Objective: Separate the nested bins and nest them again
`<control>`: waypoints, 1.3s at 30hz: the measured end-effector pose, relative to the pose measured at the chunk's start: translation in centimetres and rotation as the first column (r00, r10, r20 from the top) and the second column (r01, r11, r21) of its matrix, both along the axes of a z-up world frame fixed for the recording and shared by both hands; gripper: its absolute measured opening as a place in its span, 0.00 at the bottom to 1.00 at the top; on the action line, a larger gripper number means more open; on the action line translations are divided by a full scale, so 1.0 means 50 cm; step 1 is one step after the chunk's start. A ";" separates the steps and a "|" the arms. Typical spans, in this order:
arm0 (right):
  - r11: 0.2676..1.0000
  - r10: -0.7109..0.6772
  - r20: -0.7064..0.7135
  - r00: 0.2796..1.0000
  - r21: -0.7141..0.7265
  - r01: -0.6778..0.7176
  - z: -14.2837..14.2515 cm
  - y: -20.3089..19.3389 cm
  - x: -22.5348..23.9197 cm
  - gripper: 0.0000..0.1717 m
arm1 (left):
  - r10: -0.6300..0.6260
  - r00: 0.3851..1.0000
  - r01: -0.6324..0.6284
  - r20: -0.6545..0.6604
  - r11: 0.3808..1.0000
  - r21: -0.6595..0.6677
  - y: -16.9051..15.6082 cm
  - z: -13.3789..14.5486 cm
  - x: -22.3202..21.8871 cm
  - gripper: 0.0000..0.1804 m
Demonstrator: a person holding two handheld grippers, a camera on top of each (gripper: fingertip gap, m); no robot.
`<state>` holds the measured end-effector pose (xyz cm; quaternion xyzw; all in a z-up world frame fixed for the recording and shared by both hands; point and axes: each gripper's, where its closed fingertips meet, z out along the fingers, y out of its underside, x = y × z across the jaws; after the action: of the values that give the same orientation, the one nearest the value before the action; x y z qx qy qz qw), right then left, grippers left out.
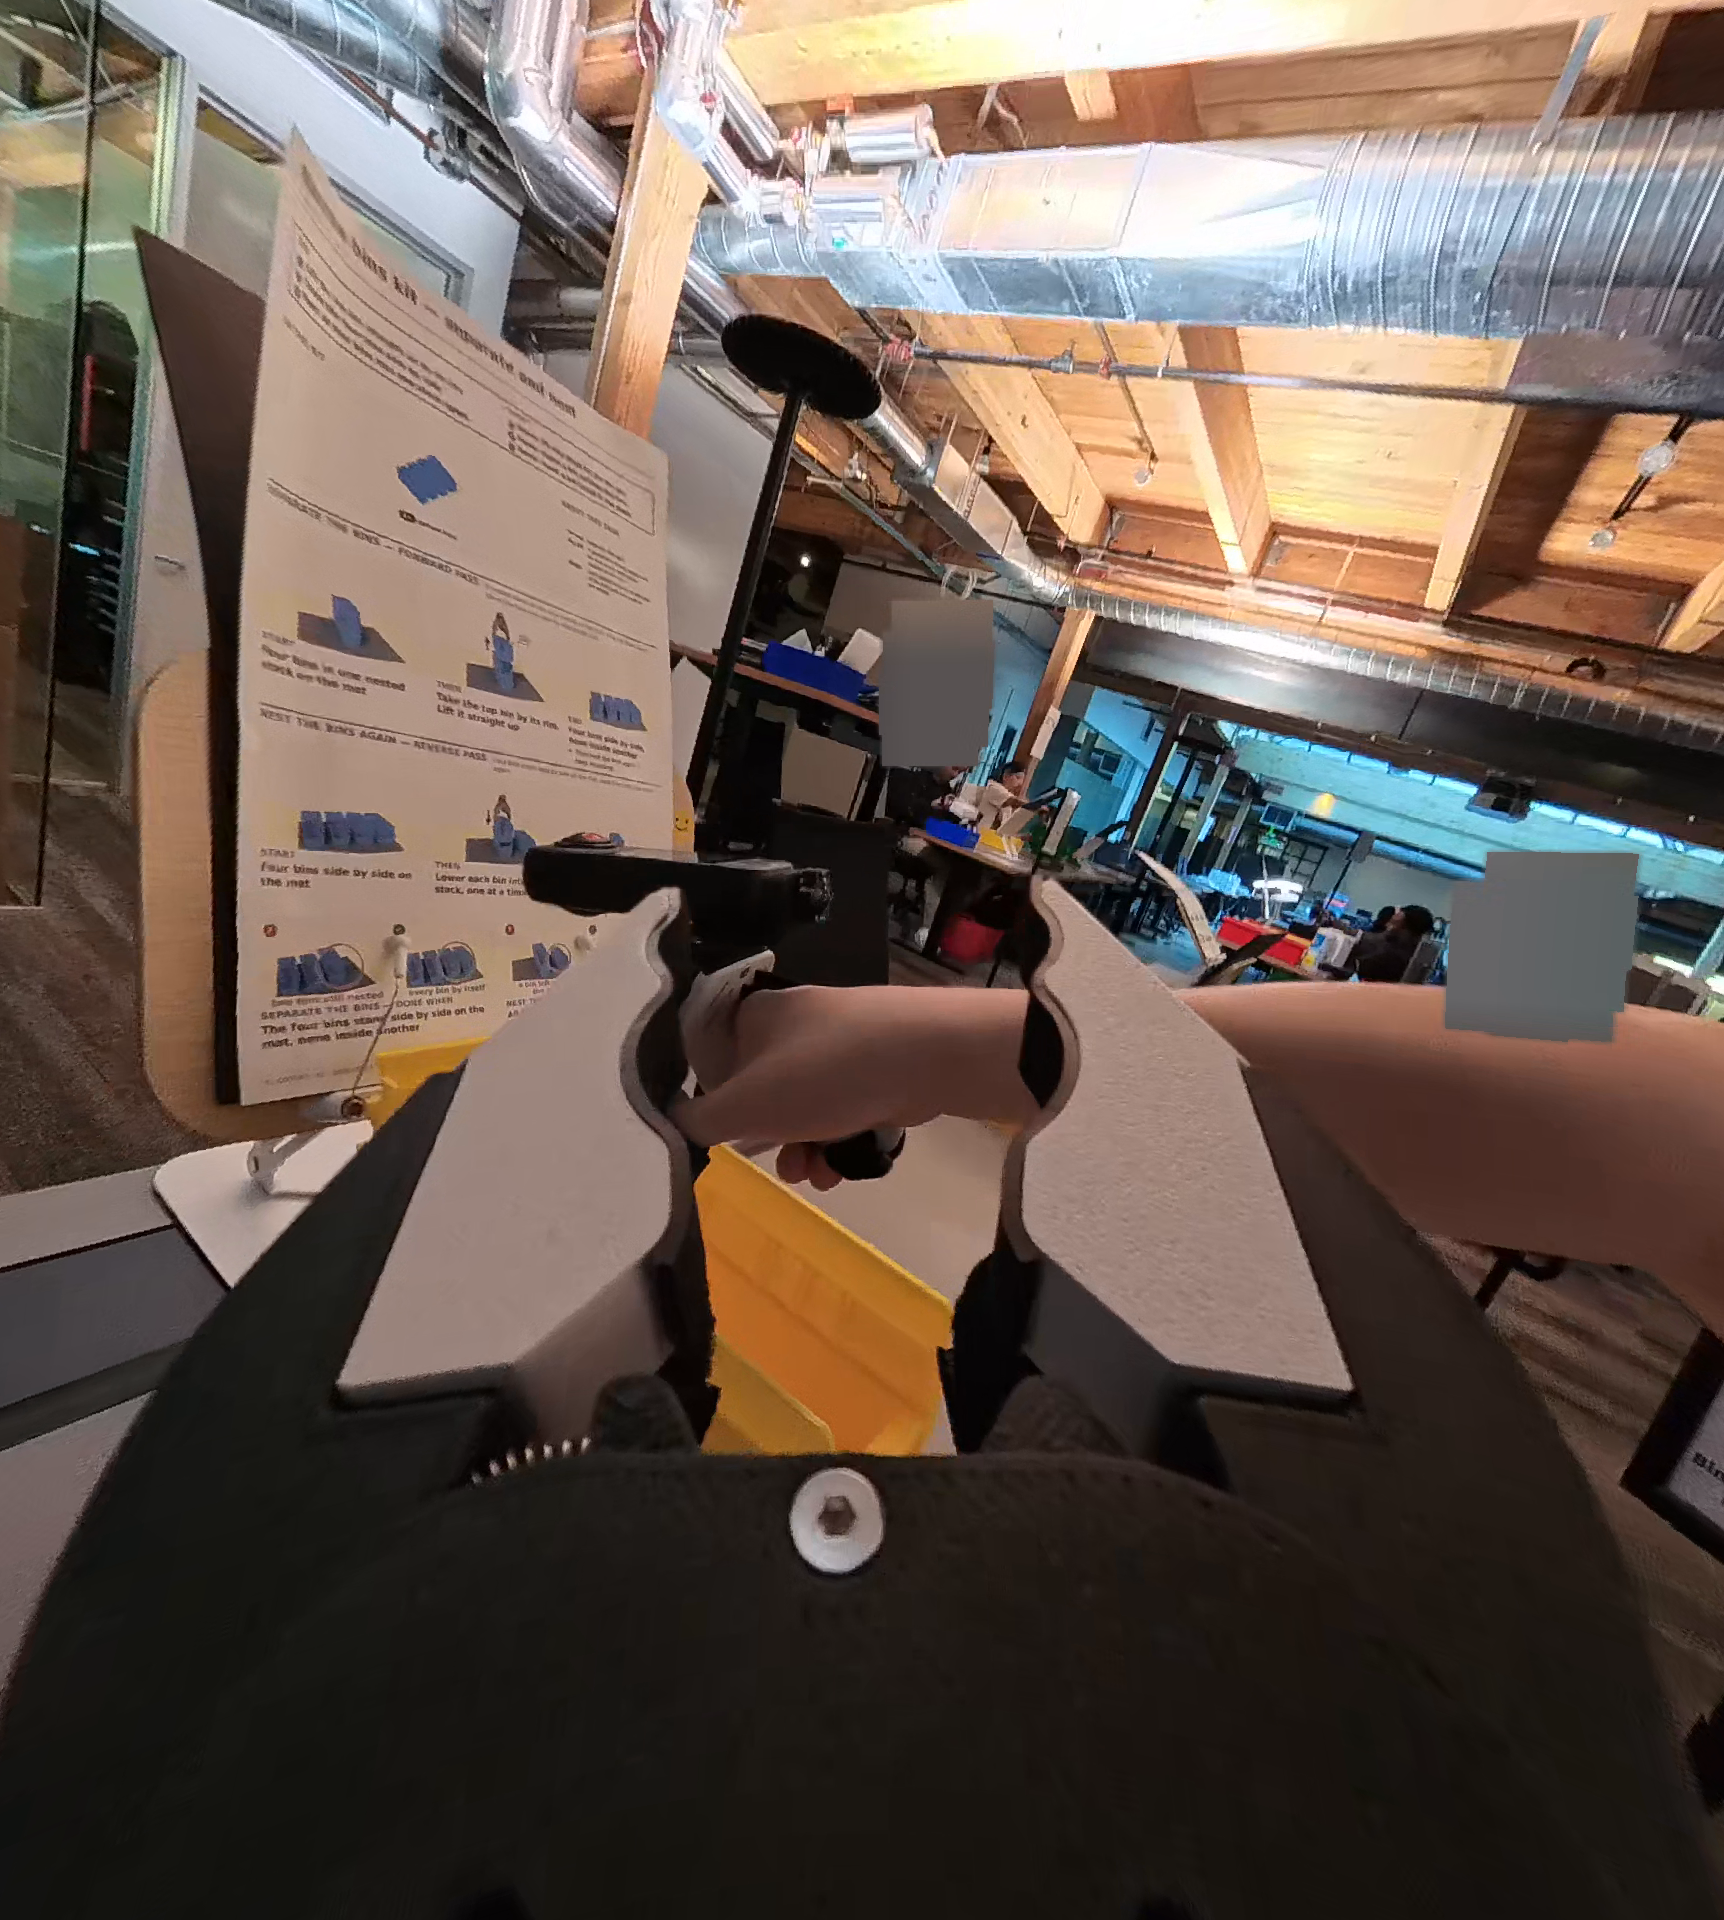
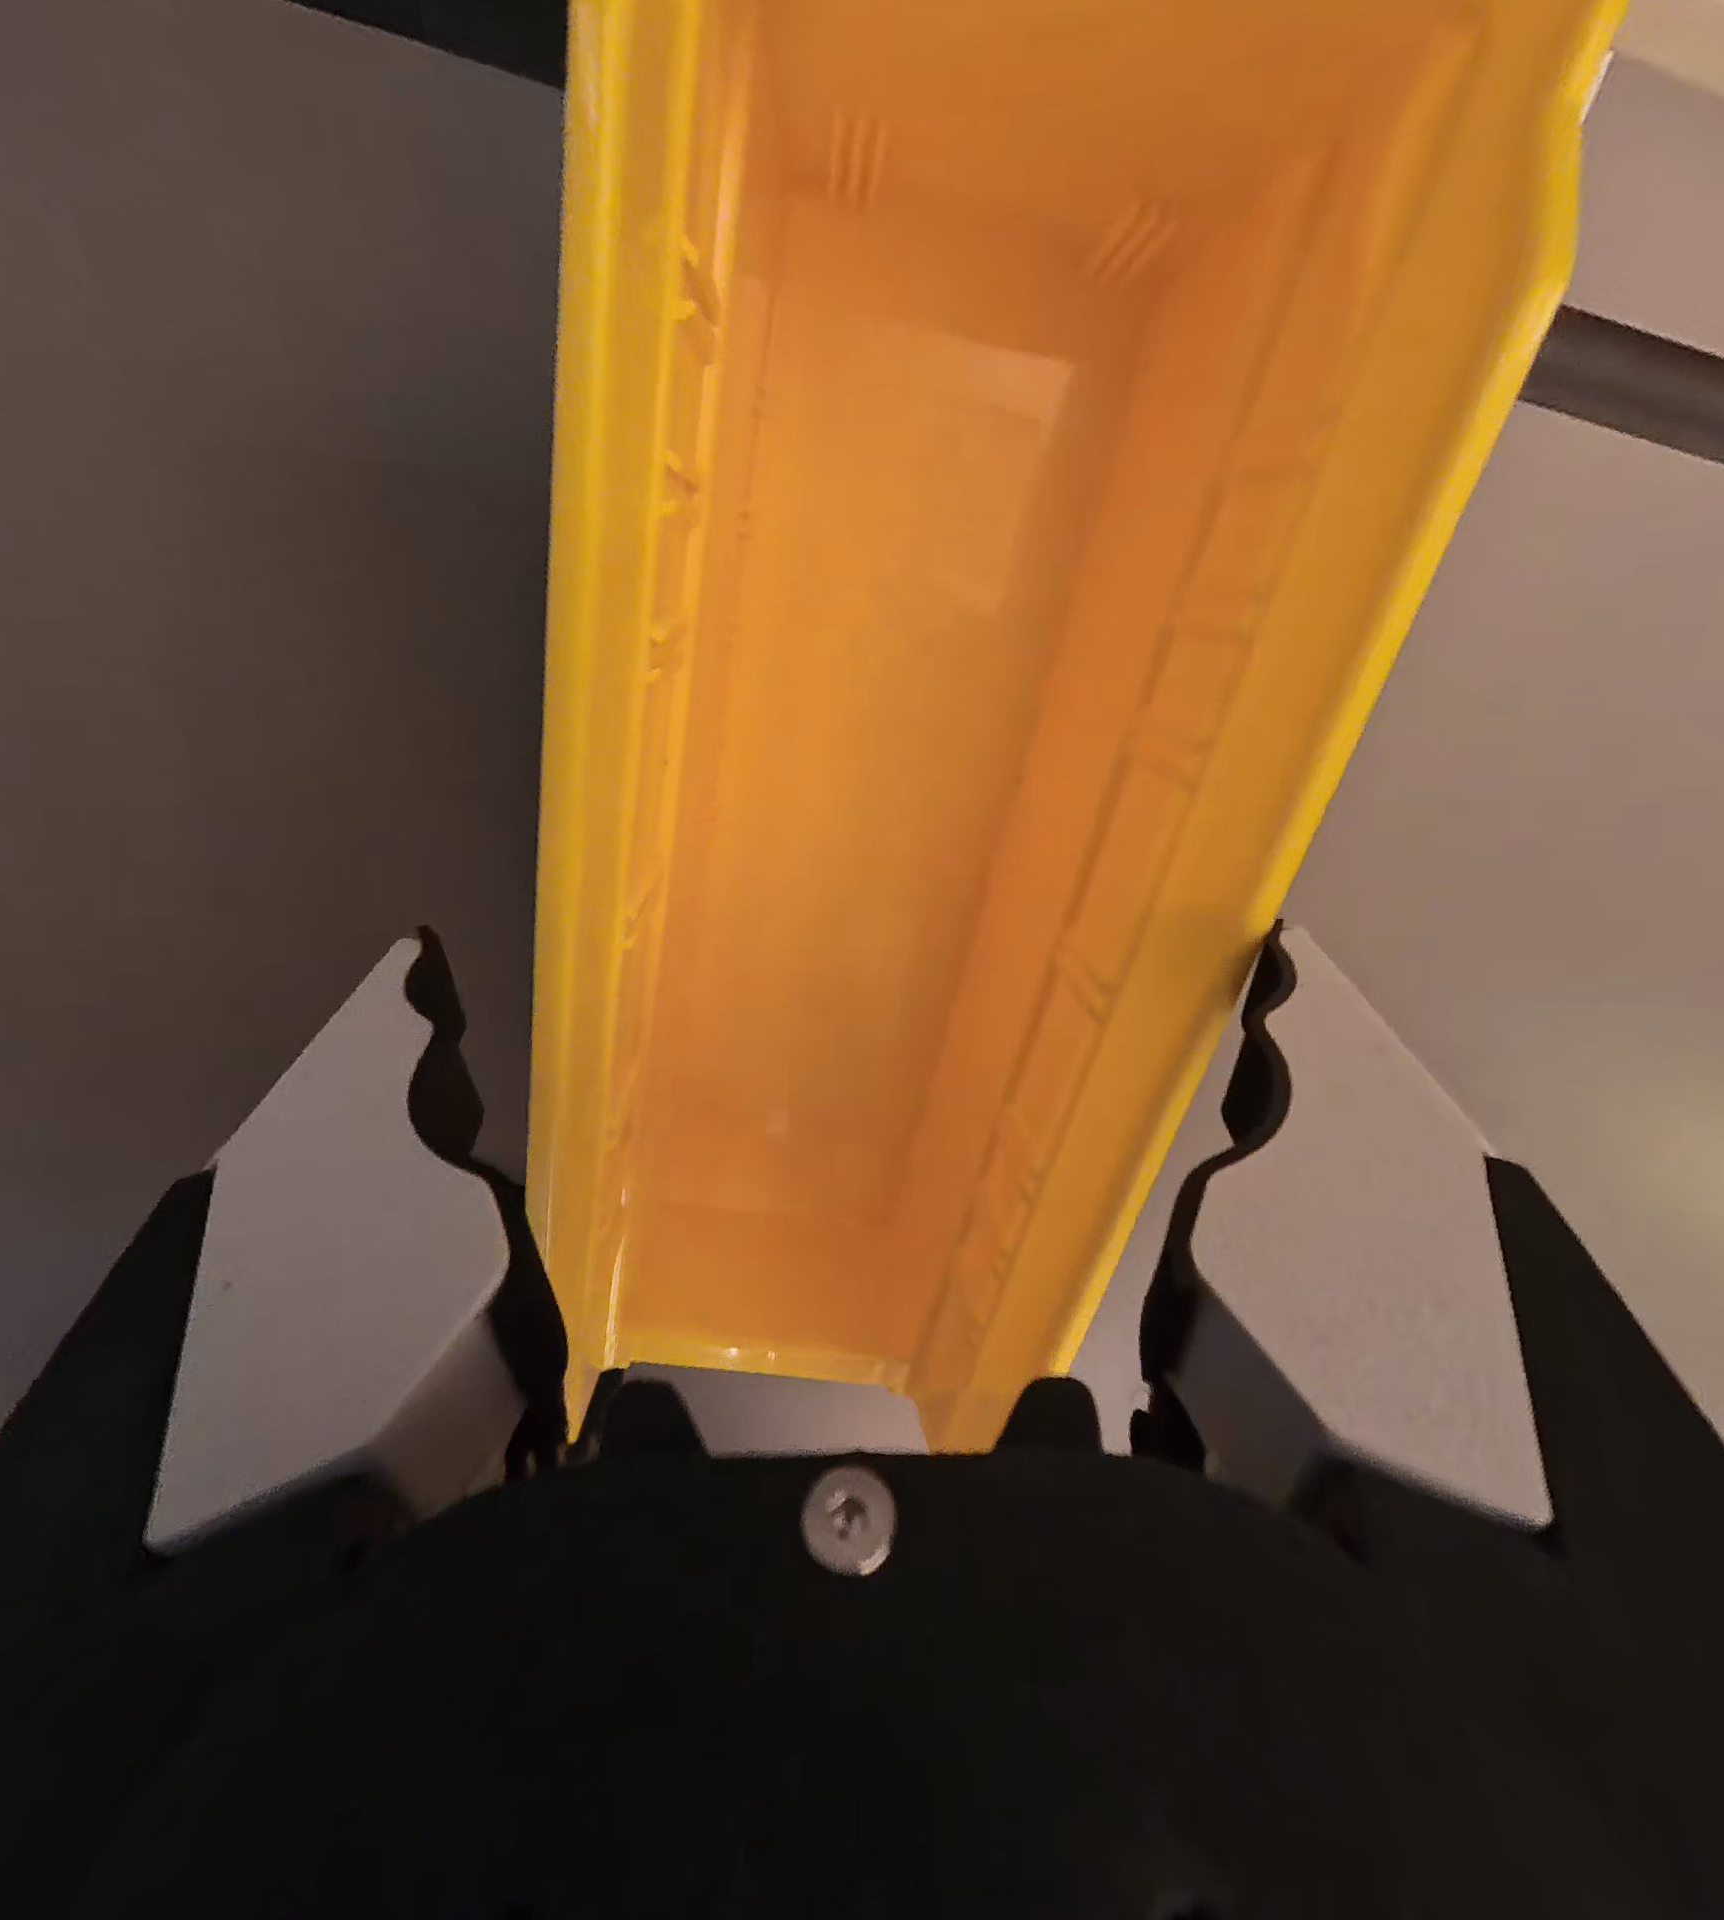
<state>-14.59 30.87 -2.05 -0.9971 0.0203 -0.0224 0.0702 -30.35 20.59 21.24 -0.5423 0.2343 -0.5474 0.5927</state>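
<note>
Bin (image 2: 941,727): a long yellow plastic trough with ribbed, moulded walls and a smooth glossy floor, lying between my right gripper (image 2: 847,997) fingers over a grey surface. Going left to right, the left pad (image 2: 442,1049) stands clear of the bin's wall, while the right pad just meets the rim, so that gripper is spread open, not clamping. My left gripper (image 1: 853,997) is tilted up toward the room, part open and empty, with more yellow bins (image 1: 816,1309) below it. I judge the task mid-way: how many bins are separated or re-nested I cannot tell.
</note>
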 end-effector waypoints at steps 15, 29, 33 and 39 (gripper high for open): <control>0.981 -0.072 -0.039 0.997 -0.184 0.064 0.000 -0.036 0.007 0.66 | -0.060 0.993 0.062 -0.104 0.998 0.025 -0.023 -0.018 0.034 0.32; 0.960 -0.062 -0.051 0.997 -0.277 0.046 0.010 -0.067 0.005 0.65 | -0.053 0.983 0.056 -0.176 0.998 0.013 -0.021 -0.034 0.075 0.31; 0.956 -0.048 -0.058 0.997 -0.293 0.029 0.024 -0.075 0.007 0.66 | -0.052 0.977 0.057 -0.205 0.998 0.017 -0.025 -0.038 0.089 0.31; 0.950 -0.037 -0.071 0.997 -0.311 0.013 0.056 -0.094 0.019 0.66 | -0.038 0.975 0.043 -0.217 0.999 0.020 -0.023 -0.039 0.098 0.31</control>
<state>-13.63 26.15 0.76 -0.9955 0.0319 0.0117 -0.0882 -25.45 19.42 19.31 -0.5865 0.3151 -0.4941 0.5591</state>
